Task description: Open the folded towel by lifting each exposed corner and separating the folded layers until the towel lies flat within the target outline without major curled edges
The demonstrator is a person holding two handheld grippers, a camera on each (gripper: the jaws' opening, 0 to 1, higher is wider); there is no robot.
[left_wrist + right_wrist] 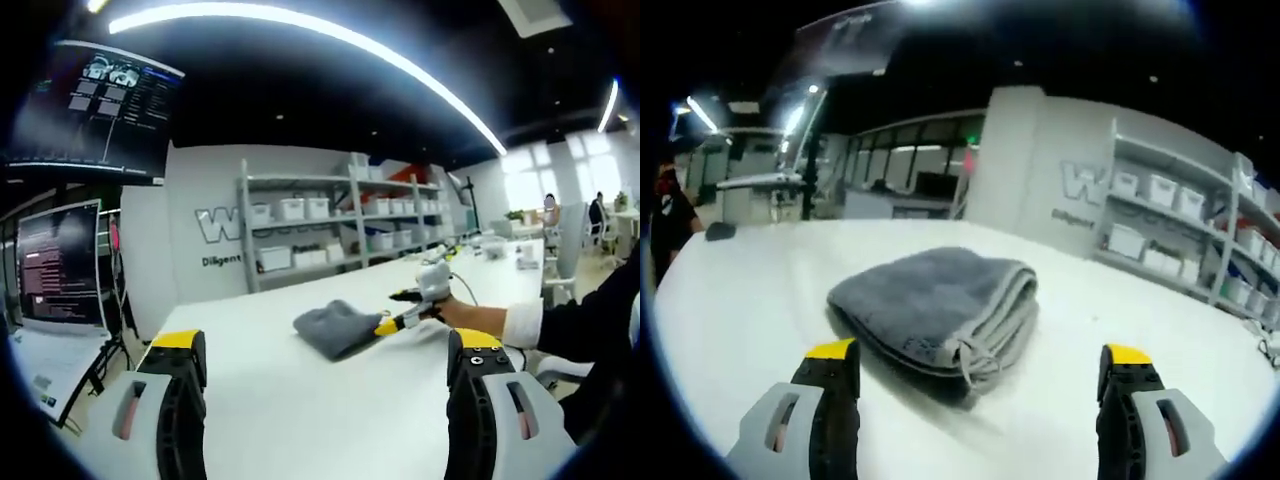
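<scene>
A grey towel lies folded in several layers on the white table, its stacked edges and a loose corner facing my right gripper. That gripper is open, its yellow-tipped jaws wide apart just short of the towel. From the left gripper view the same towel sits mid-table, with the right gripper coming in from the right, held by a hand, its yellow tip at the towel's near edge. My left gripper is open and well back from the towel, nothing between its jaws.
Grey shelving with white bins lines the wall behind the table. A monitor and laptop stand off the table's left end. More tables and seated people are at far right. A small dark object rests on the table's far left.
</scene>
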